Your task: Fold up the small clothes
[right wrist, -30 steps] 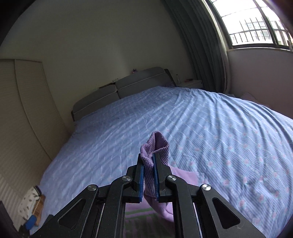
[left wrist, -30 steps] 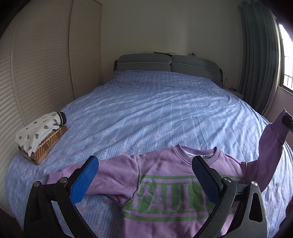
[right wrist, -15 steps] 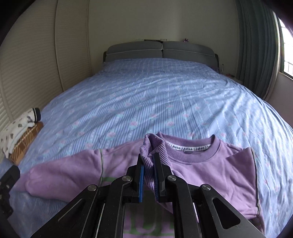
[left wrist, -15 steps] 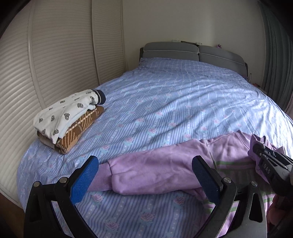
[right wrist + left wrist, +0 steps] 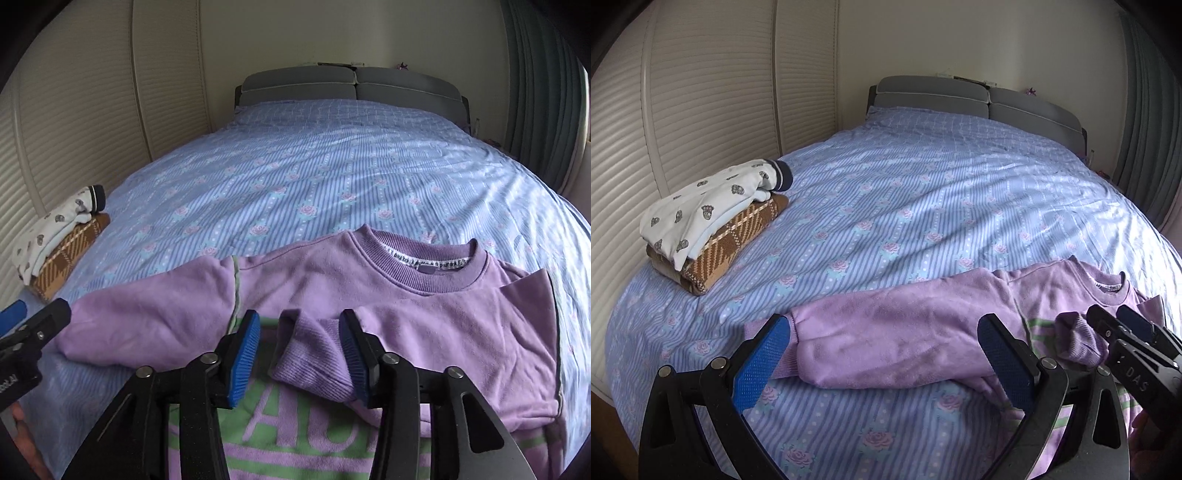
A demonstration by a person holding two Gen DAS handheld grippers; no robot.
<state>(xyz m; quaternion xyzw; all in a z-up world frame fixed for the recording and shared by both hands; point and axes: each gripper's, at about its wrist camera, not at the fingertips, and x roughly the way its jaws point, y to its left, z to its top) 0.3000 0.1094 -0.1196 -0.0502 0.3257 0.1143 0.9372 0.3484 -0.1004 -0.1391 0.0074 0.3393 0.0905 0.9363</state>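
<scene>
A purple sweatshirt [image 5: 424, 306] with green lettering lies face up on the blue bed [image 5: 314, 177]. Its right sleeve is folded across the chest, and the ribbed cuff [image 5: 314, 350] rests between the open fingers of my right gripper [image 5: 301, 356]. The left sleeve [image 5: 886, 332] lies stretched out to the left on the bed. My left gripper [image 5: 886, 365] is open and empty, hovering just above that sleeve with its cuff [image 5: 757, 332] near the left finger. The right gripper also shows at the right edge of the left wrist view [image 5: 1123, 332].
A stack of folded clothes [image 5: 713, 221], white printed on brown plaid, sits at the bed's left edge beside the louvred wardrobe doors [image 5: 683, 110]. A grey headboard [image 5: 971, 96] stands at the far end. Curtains [image 5: 539, 74] hang at the right.
My right gripper carried the right sleeve cuff across onto the chest and opened, letting it go. My left gripper swung left toward the outstretched left sleeve.
</scene>
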